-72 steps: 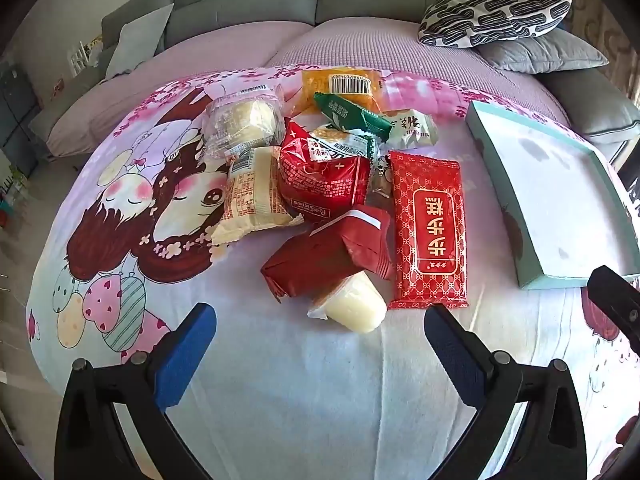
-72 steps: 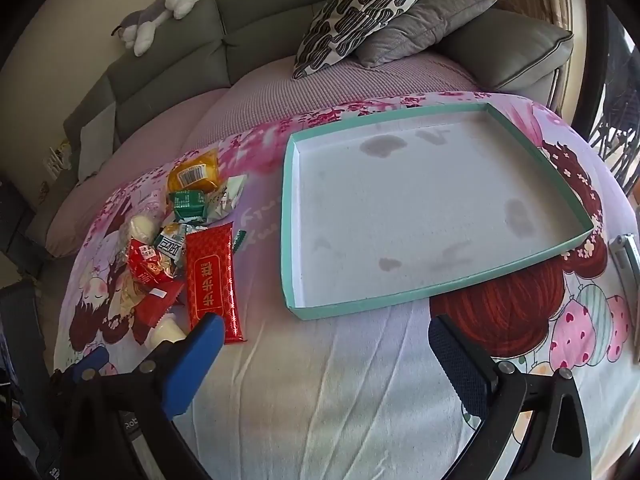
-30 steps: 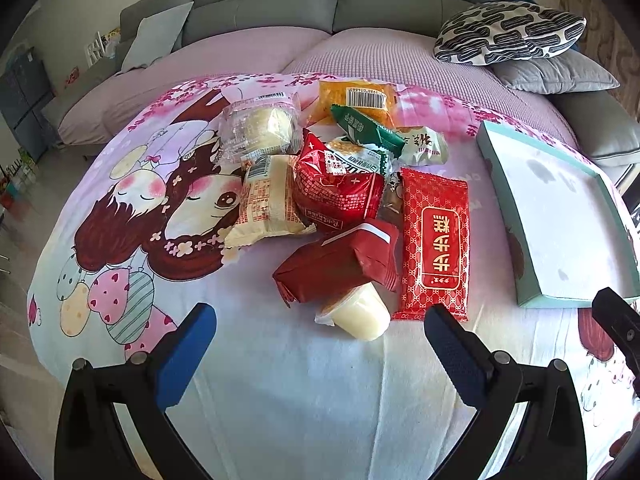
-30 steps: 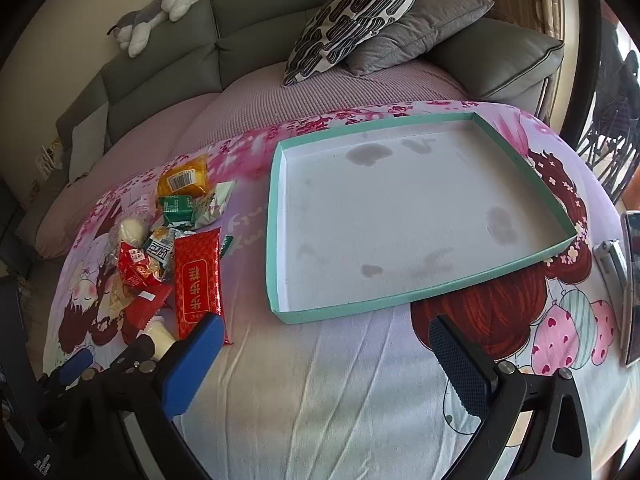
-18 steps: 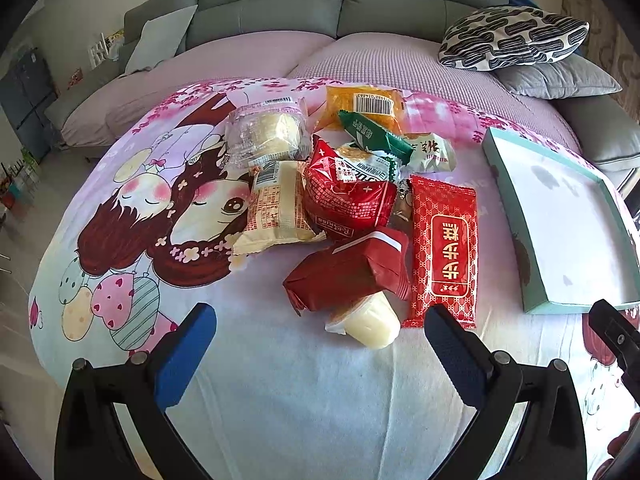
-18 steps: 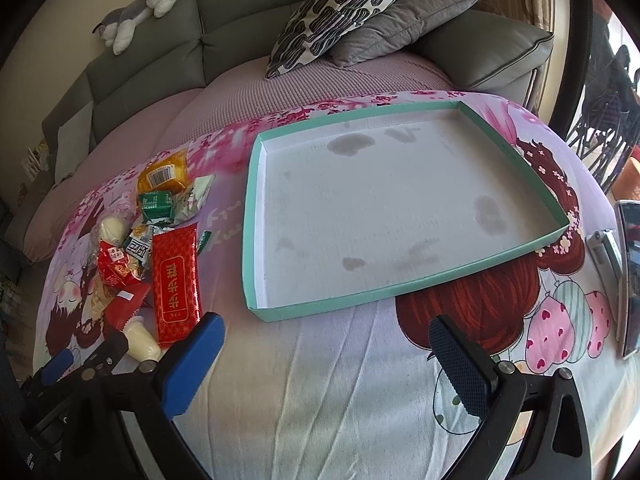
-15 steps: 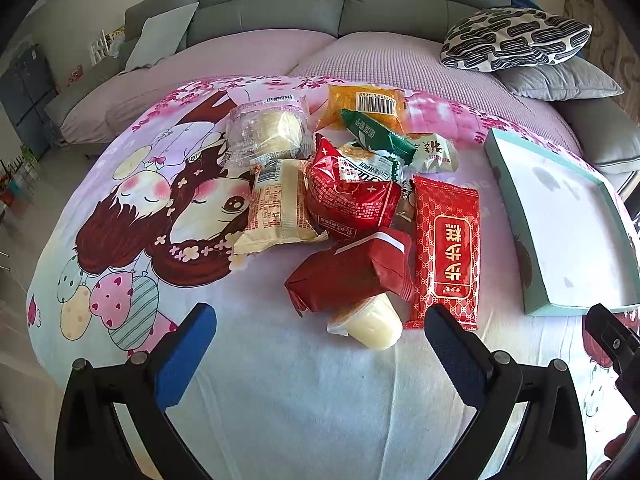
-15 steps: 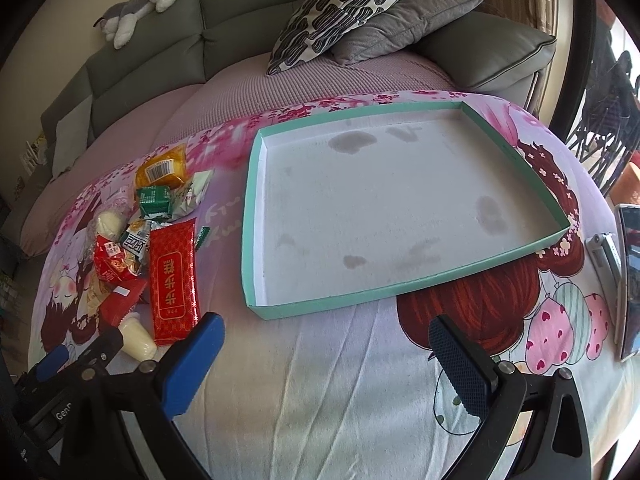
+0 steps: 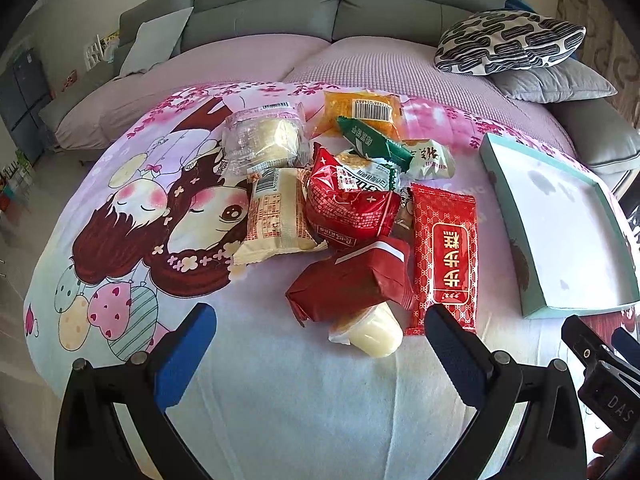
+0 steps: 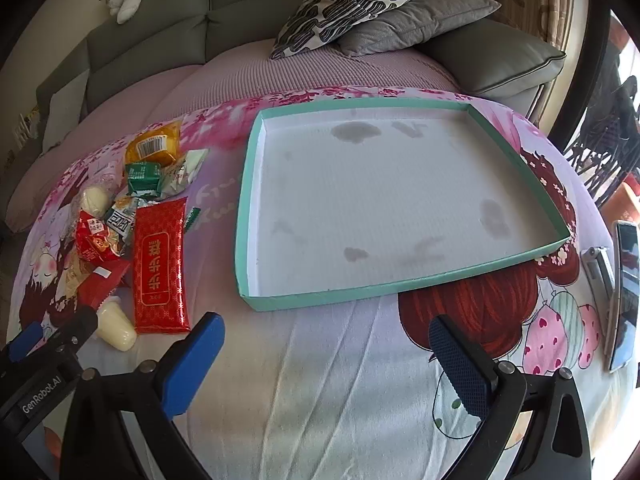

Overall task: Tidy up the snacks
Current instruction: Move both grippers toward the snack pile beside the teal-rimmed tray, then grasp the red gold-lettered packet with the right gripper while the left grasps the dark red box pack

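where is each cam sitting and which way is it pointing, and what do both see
Left wrist: rides the open left gripper, low over the cartoon-print cloth, facing the snack pile and sofa; its own two fingers show, the right gripper at the edge.
Right wrist: rides the open right gripper, facing the empty teal tray; its fingers show.
Shared: the tray, long red packet, pale jelly cup.

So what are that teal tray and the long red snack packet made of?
The teal tray looks like cardboard, probably a box lid: thin straight walls, matte teal outside, a dull white floor with grey blotches like stains. The long red packet looks like glossy plastic film: it shines in the light, has a crimped end seal, and carries printed gold patterning.
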The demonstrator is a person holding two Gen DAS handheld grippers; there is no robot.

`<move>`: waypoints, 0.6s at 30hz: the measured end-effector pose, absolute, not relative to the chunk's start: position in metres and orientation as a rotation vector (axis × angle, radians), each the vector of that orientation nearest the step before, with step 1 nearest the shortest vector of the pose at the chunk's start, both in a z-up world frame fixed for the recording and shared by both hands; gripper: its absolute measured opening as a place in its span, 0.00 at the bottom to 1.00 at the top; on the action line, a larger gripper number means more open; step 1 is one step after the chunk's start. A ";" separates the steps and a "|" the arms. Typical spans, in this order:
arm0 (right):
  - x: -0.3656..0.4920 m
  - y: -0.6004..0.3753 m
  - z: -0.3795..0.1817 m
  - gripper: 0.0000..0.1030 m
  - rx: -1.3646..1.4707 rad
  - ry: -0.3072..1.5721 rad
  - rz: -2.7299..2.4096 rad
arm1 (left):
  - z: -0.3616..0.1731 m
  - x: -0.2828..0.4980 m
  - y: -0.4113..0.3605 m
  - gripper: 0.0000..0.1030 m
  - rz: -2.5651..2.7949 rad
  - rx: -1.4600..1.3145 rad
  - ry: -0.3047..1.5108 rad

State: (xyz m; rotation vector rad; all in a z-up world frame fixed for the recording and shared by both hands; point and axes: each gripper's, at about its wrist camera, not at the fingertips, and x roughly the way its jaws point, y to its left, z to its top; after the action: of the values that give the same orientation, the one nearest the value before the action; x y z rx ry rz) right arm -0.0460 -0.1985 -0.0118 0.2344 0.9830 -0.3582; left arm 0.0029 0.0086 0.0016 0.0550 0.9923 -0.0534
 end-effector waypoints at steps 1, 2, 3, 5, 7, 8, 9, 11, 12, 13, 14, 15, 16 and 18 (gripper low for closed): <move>-0.046 -0.199 -0.012 1.00 0.233 0.984 -0.359 | 0.002 0.003 0.008 1.00 -0.058 0.057 0.993; -0.045 -0.198 -0.013 1.00 0.230 0.986 -0.361 | 0.002 0.003 0.008 1.00 -0.062 0.057 0.994; -0.045 -0.198 -0.013 1.00 0.226 0.989 -0.363 | 0.002 0.003 0.008 1.00 -0.066 0.055 0.995; -0.044 -0.197 -0.014 1.00 0.219 0.995 -0.365 | 0.001 0.004 0.009 1.00 -0.076 0.050 0.999; -0.043 -0.197 -0.015 1.00 0.215 0.996 -0.366 | 0.000 0.005 0.010 1.00 -0.087 0.041 1.007; -0.043 -0.197 -0.015 1.00 0.215 0.997 -0.366 | 0.000 0.005 0.011 1.00 -0.089 0.032 1.009; -0.042 -0.196 -0.016 1.00 0.214 0.998 -0.366 | 0.001 0.006 0.012 1.00 -0.090 0.027 1.009; -0.041 -0.196 -0.017 1.00 0.213 1.002 -0.363 | 0.001 0.007 0.014 1.00 -0.089 0.021 1.007; -0.040 -0.195 -0.017 1.00 0.210 1.001 -0.363 | 0.001 0.007 0.015 1.00 -0.090 0.017 1.005; -0.040 -0.194 -0.017 1.00 0.209 0.996 -0.360 | 0.002 0.008 0.016 1.00 -0.088 0.015 1.003; -0.039 -0.193 -0.015 1.00 0.210 0.985 -0.352 | 0.002 0.009 0.018 1.00 -0.084 0.015 0.998; -0.038 -0.191 -0.014 1.00 0.215 0.974 -0.340 | 0.004 0.010 0.020 1.00 -0.070 0.015 0.989; -0.036 -0.189 -0.012 1.00 0.218 0.964 -0.320 | 0.005 0.010 0.023 1.00 -0.055 0.013 0.977; -0.032 -0.180 -0.010 1.00 0.212 0.949 -0.280 | 0.008 0.013 0.030 1.00 -0.032 0.001 0.964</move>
State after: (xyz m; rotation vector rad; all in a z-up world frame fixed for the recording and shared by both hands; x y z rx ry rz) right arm -0.0316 -0.1802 -0.0099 0.2122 0.9485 -0.2799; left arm 0.0127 0.0302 0.0075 0.0014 0.9635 -0.0321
